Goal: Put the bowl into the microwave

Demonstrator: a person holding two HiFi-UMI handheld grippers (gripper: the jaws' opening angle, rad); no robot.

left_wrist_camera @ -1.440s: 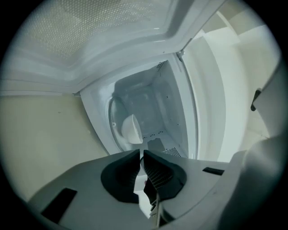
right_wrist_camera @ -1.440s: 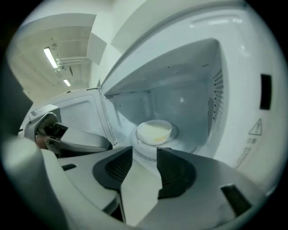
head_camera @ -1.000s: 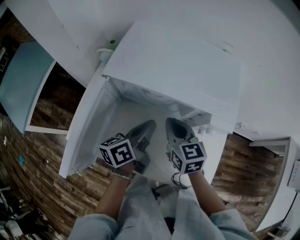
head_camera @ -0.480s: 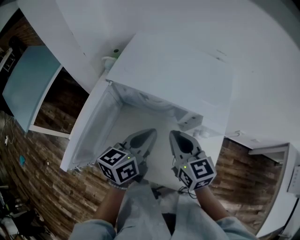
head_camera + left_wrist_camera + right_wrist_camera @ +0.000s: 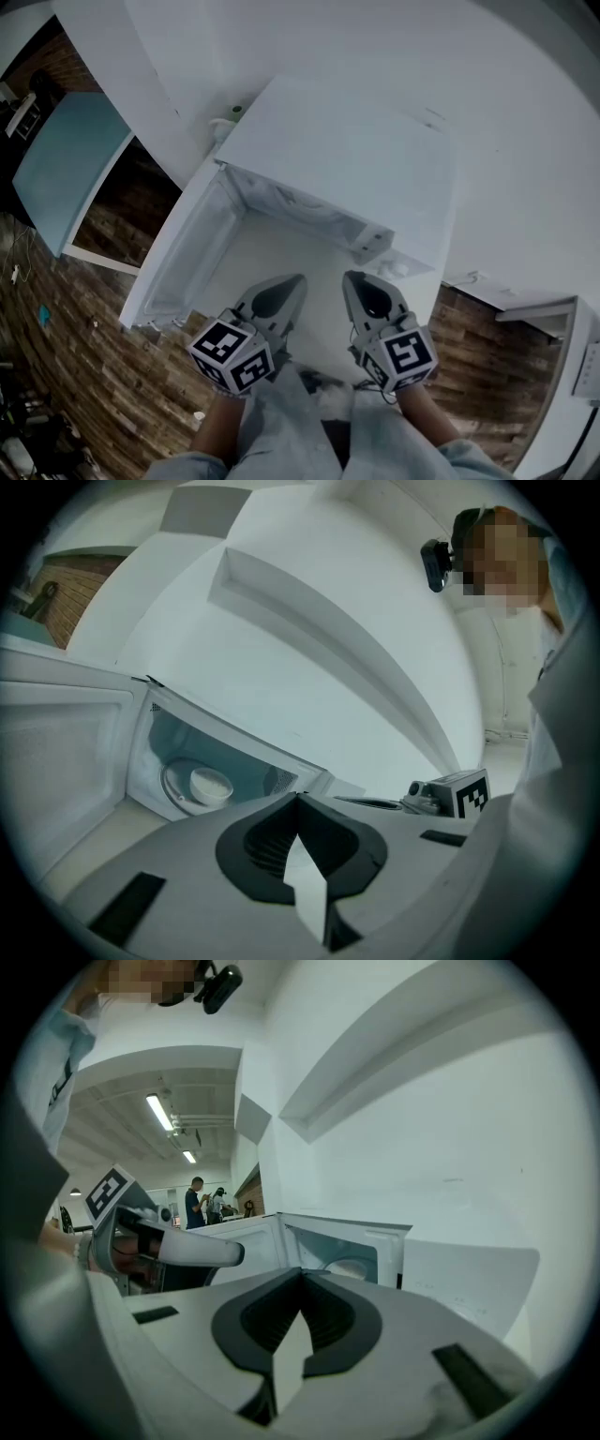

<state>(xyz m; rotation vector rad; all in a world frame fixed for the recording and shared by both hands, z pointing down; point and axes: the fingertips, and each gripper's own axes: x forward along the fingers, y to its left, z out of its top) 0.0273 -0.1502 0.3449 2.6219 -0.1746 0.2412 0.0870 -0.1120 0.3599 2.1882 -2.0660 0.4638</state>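
A white microwave stands on a white counter, its door swung open to the left. In the left gripper view a white bowl sits on the round turntable inside the cavity. In the right gripper view only the bowl's rim shows through the opening. My left gripper and right gripper hang side by side in front of the opening, short of the cavity. Both are shut with nothing between their jaws. Each gripper view also catches the other gripper: the right gripper and the left gripper.
A small green-topped thing stands behind the microwave's left corner. A pale blue tabletop lies at the far left over wooden floor. White furniture stands at the right. People stand far off in the room.
Both grippers have drawn back from the microwave opening toward my body and sit lower in the head view. Their jaws stay shut and empty.
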